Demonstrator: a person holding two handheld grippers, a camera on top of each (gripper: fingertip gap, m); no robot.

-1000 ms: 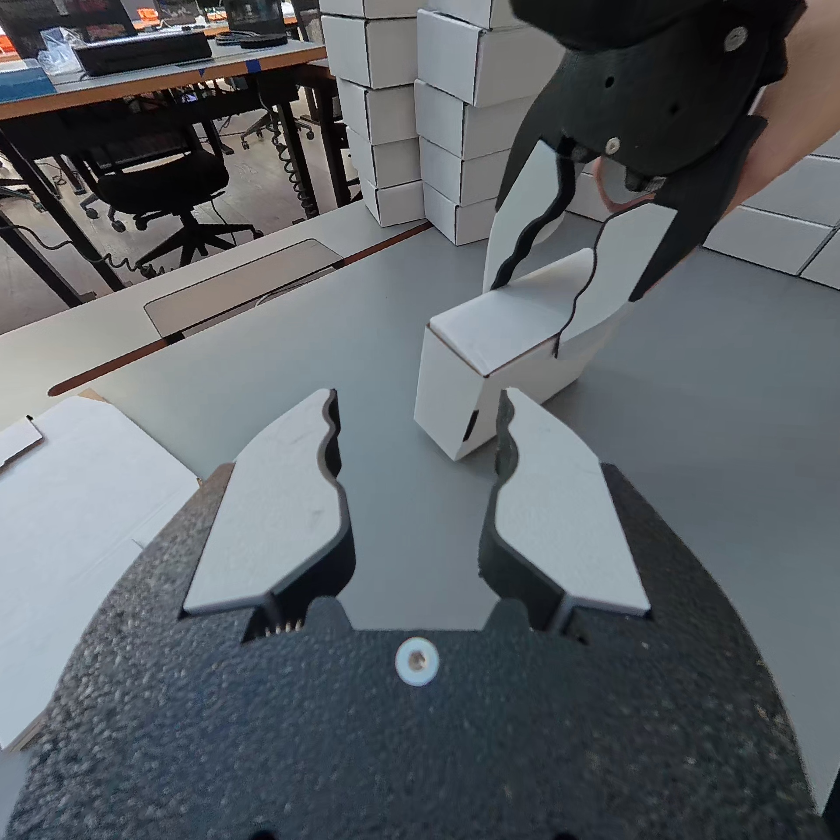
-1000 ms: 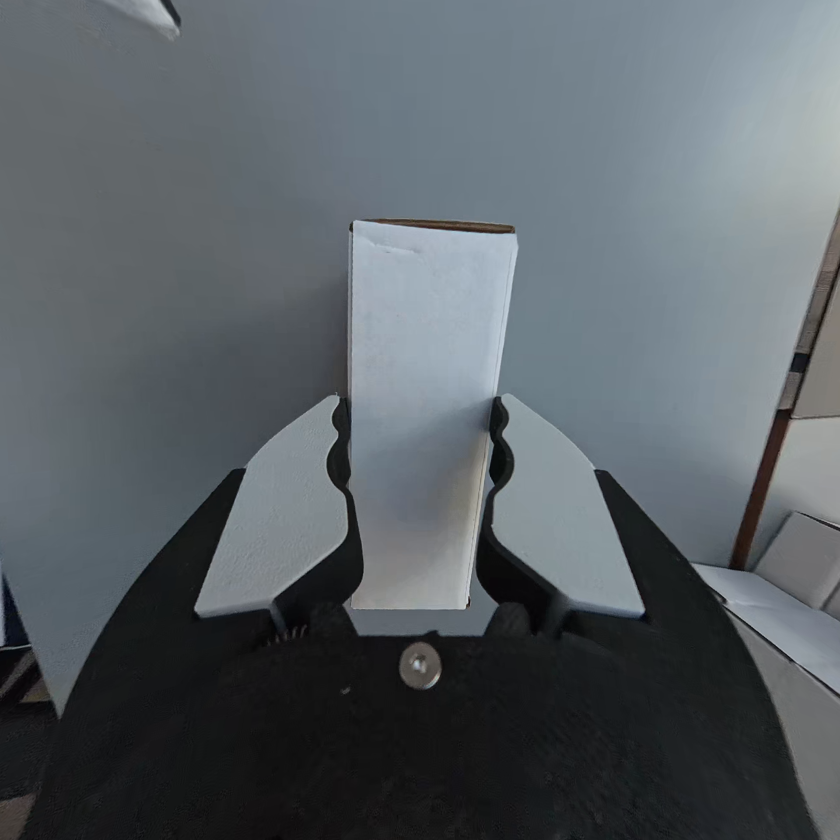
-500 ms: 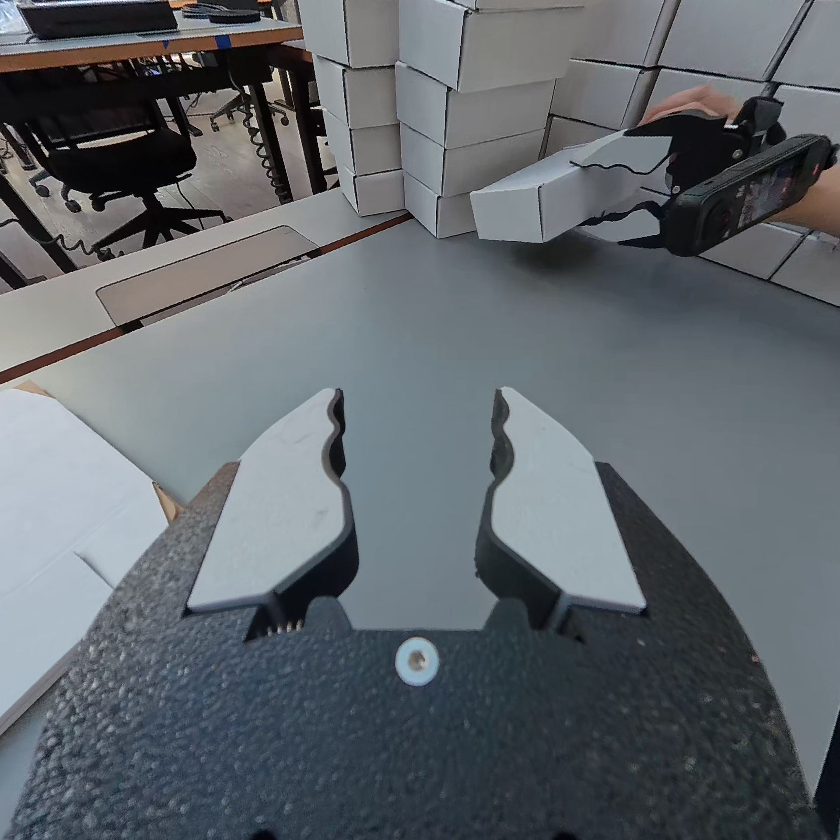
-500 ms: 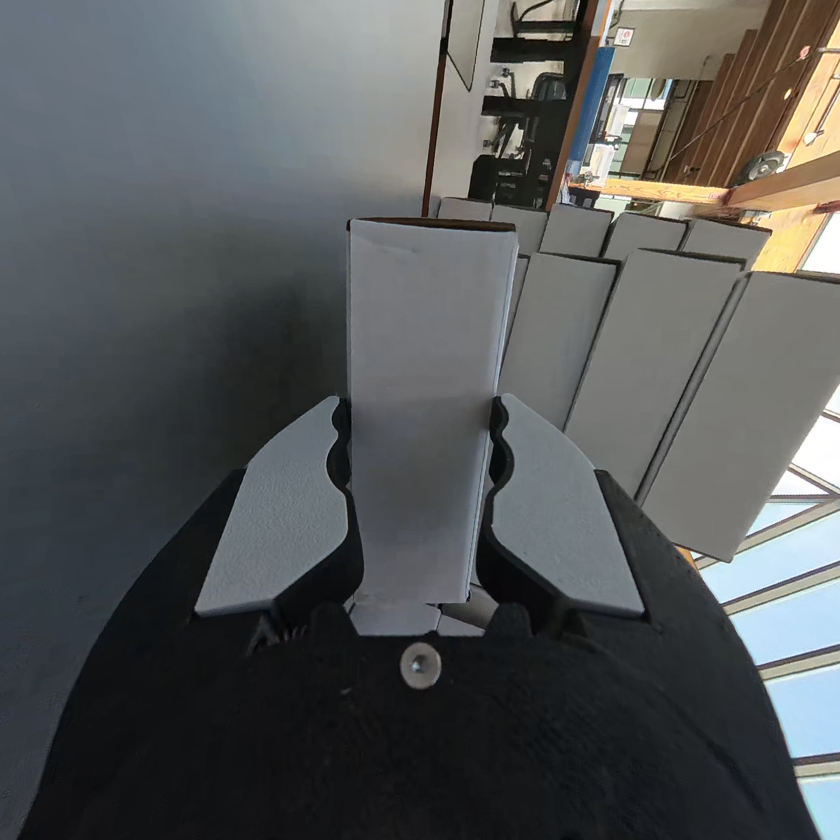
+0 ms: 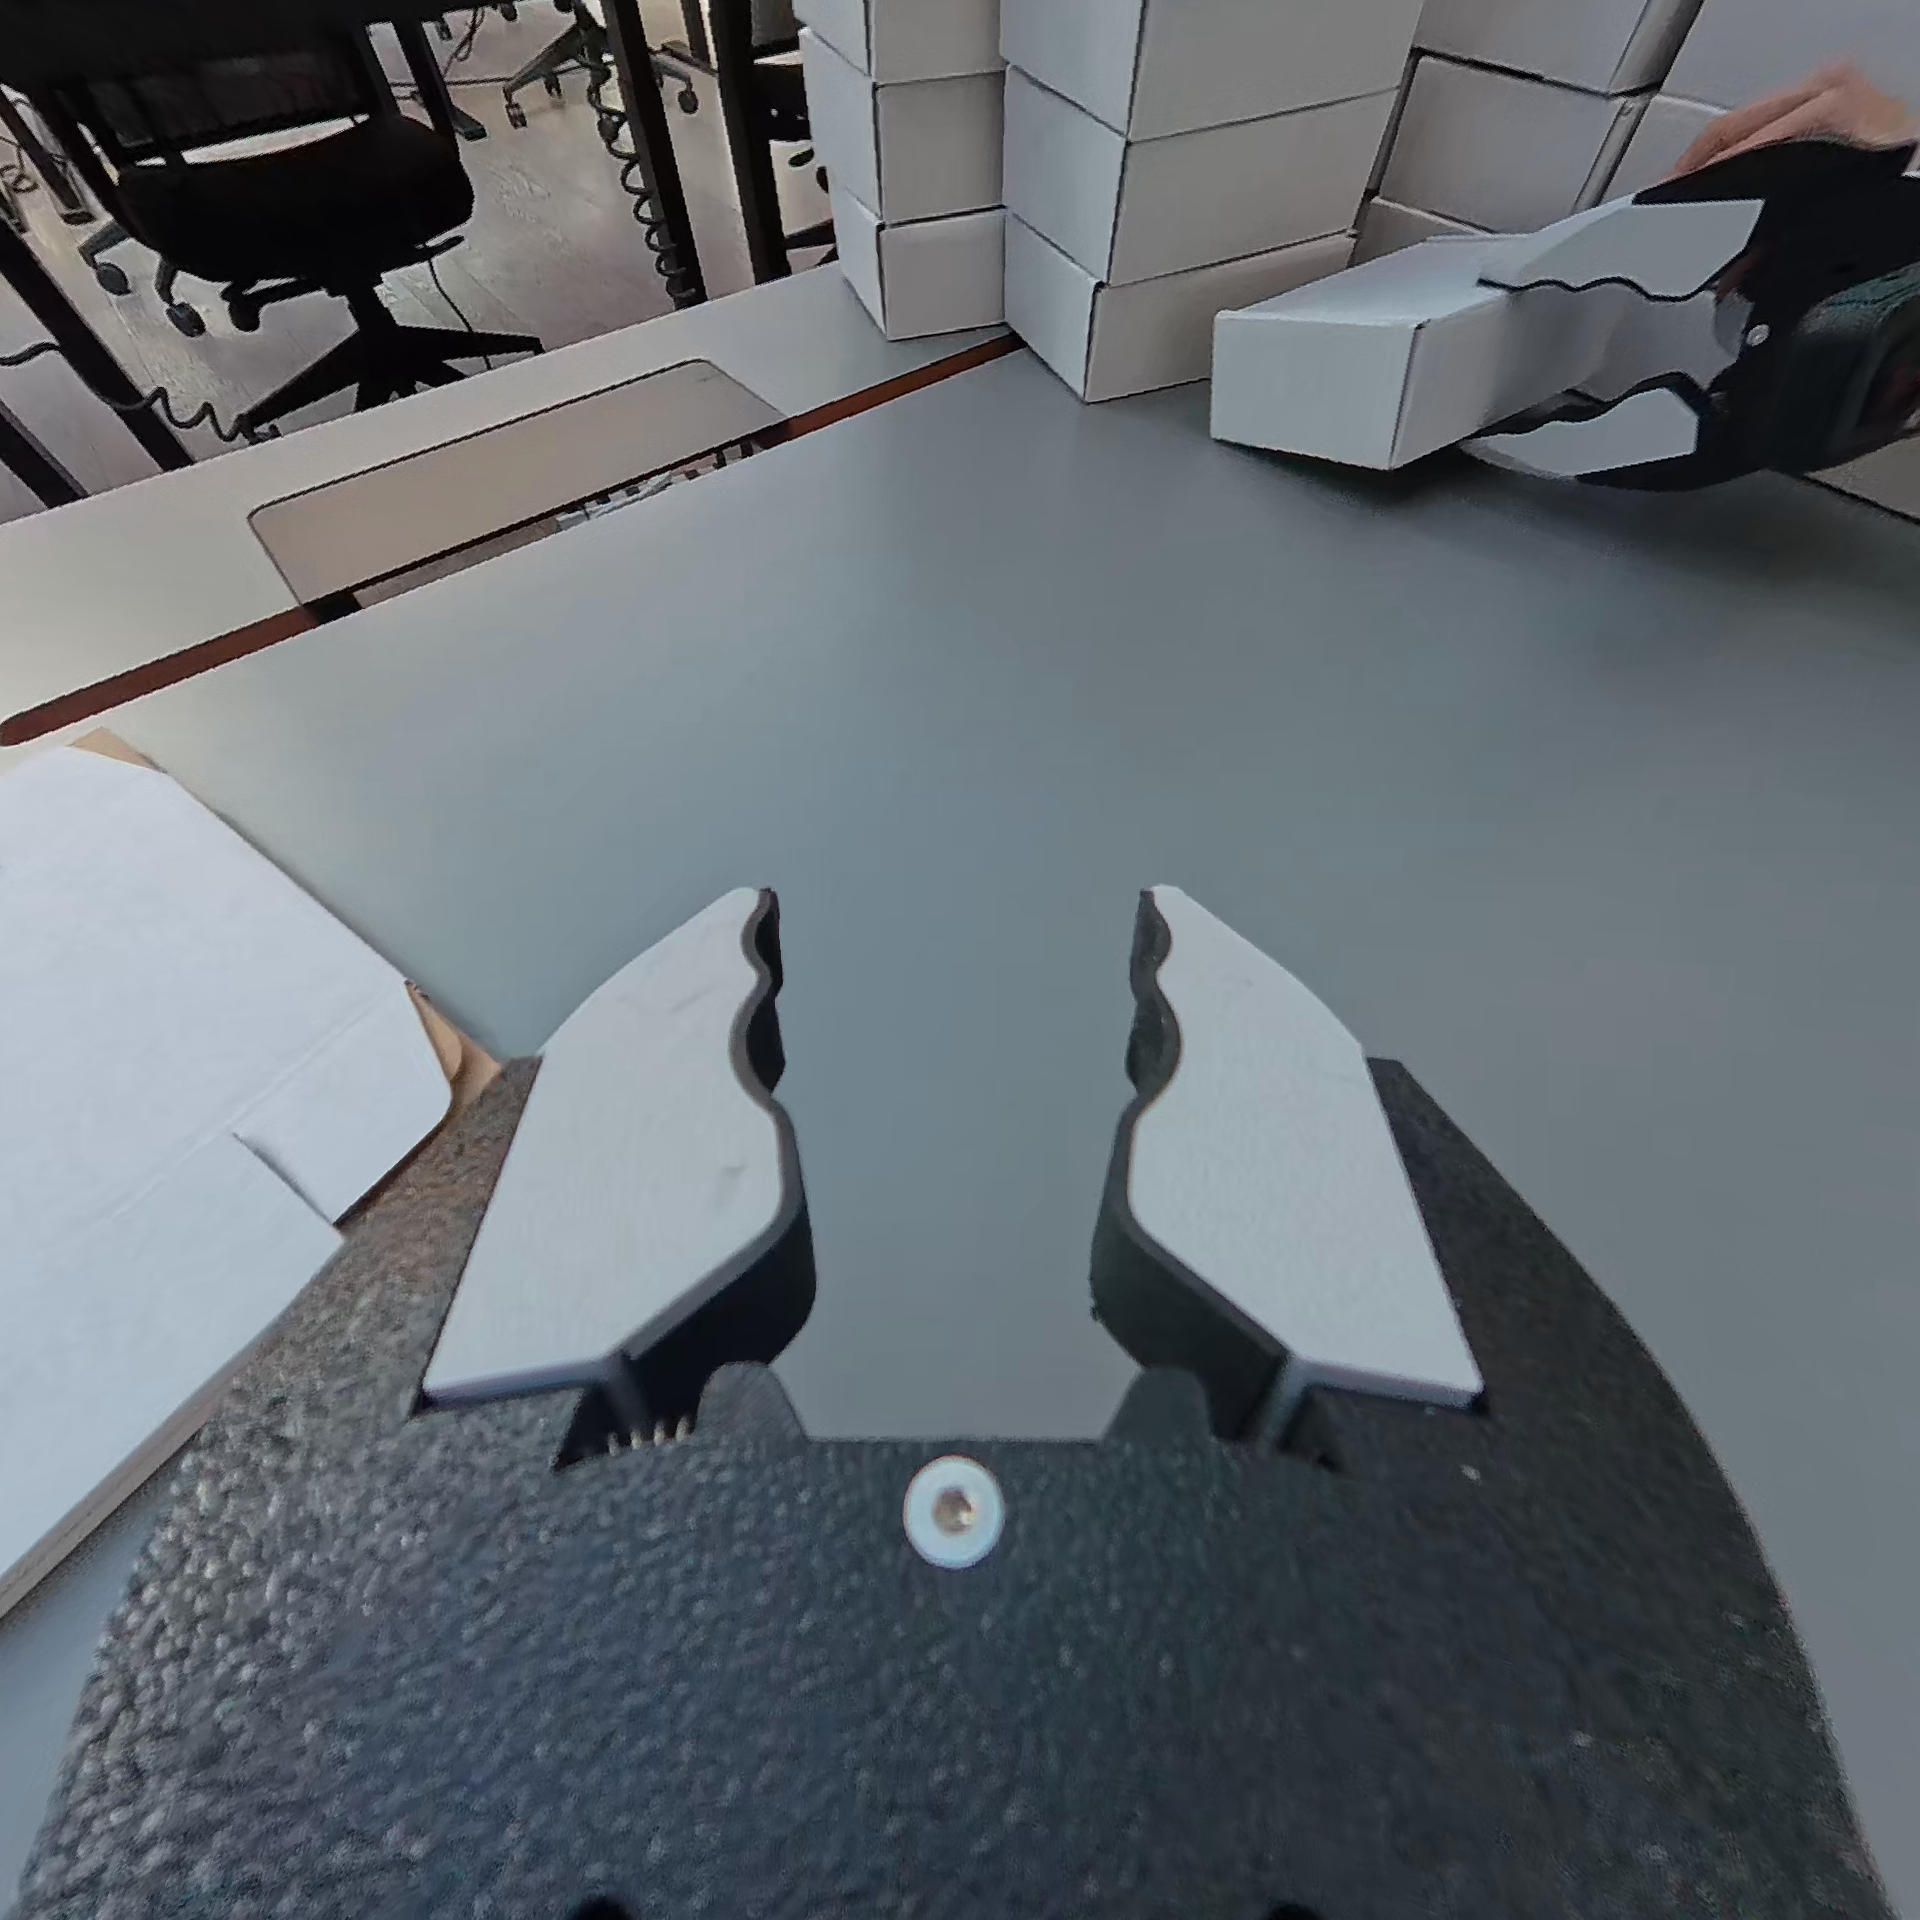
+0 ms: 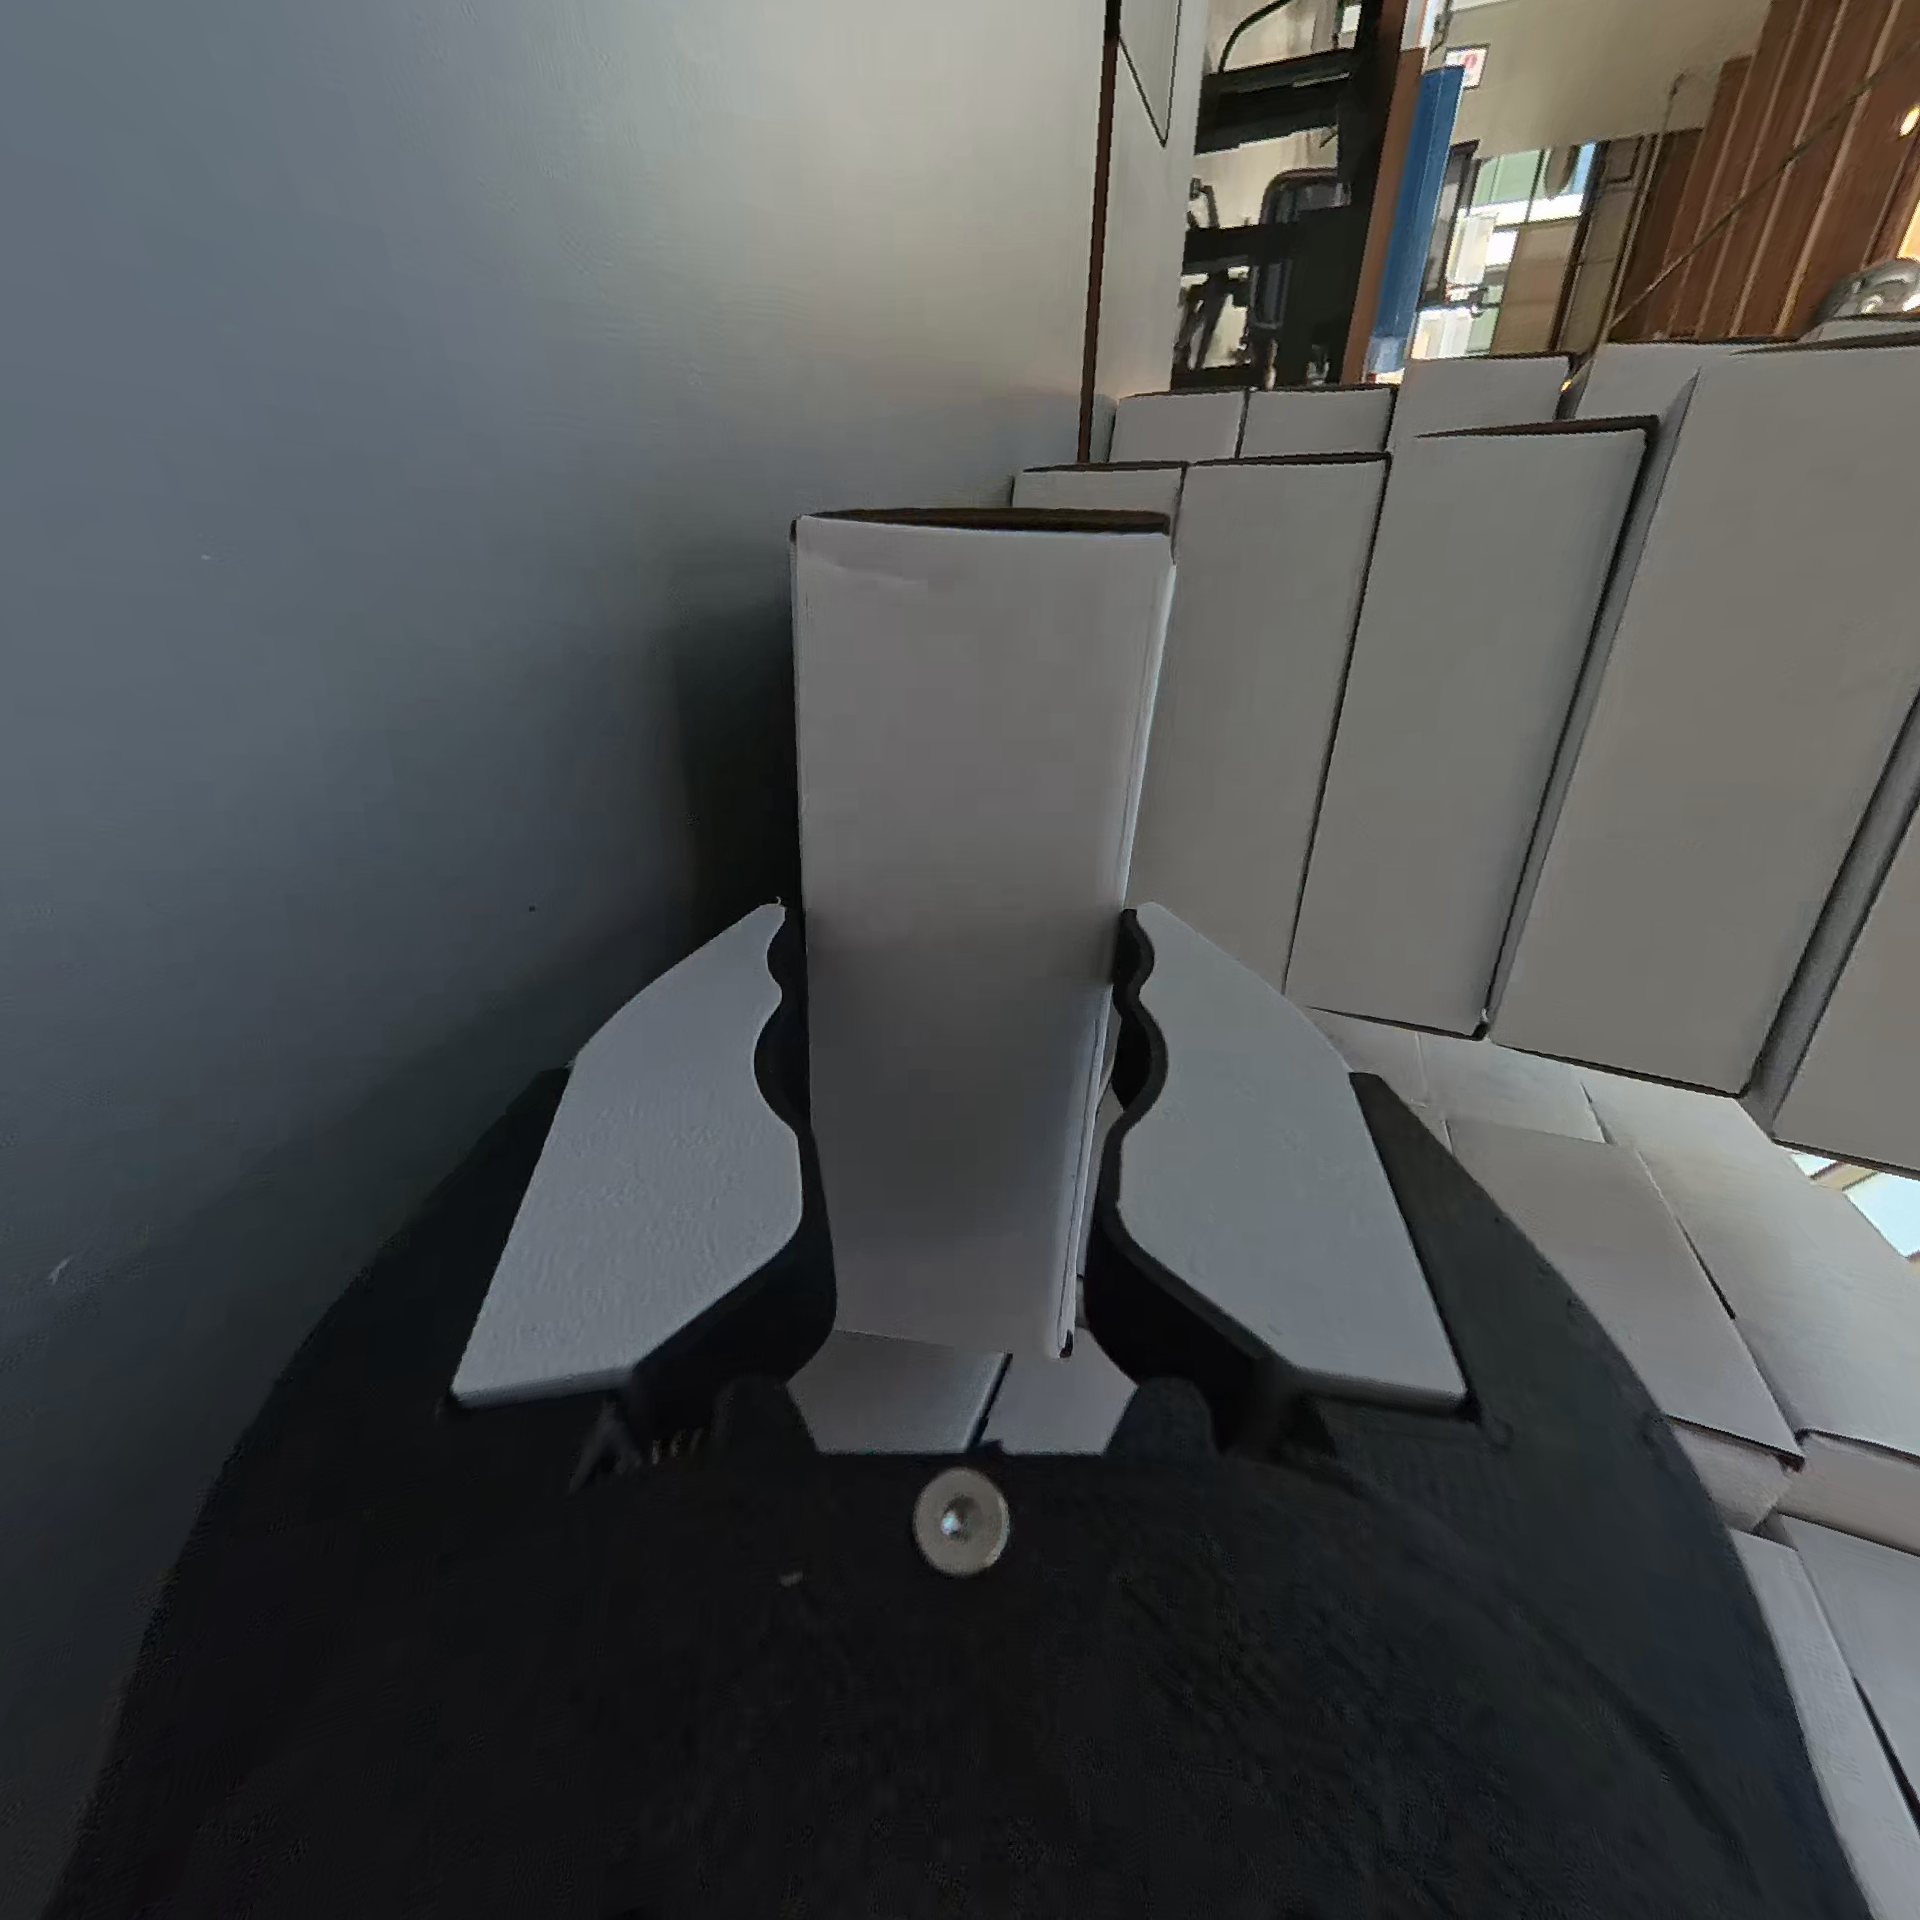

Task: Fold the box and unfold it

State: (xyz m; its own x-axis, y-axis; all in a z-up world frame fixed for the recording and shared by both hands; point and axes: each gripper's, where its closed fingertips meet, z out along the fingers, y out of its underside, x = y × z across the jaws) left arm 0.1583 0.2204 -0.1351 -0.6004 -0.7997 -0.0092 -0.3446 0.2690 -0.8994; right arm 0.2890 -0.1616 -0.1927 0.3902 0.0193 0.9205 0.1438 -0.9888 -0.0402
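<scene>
A folded white cardboard box (image 6: 966, 883) sits clamped between the fingers of my right gripper (image 6: 951, 925), lying sideways. In the left wrist view the same box (image 5: 1351, 364) is at the far right, low over the grey table (image 5: 1039, 675) beside the stacked boxes, with the right gripper (image 5: 1621, 364) shut on its end. My left gripper (image 5: 954, 904) is open and empty above the middle of the table. A flat unfolded white box blank (image 5: 156, 1091) lies on the table at the left, beside the left gripper.
Stacks of folded white boxes (image 5: 1143, 187) stand along the table's far edge and right side; they also fill the right of the right wrist view (image 6: 1507, 727). A second table (image 5: 468, 488), a black office chair (image 5: 281, 197) and desk legs lie beyond.
My right gripper lifted the box off the table, turned it sideways and carried it right and down to the stacks. My left gripper stayed open and drew back.
</scene>
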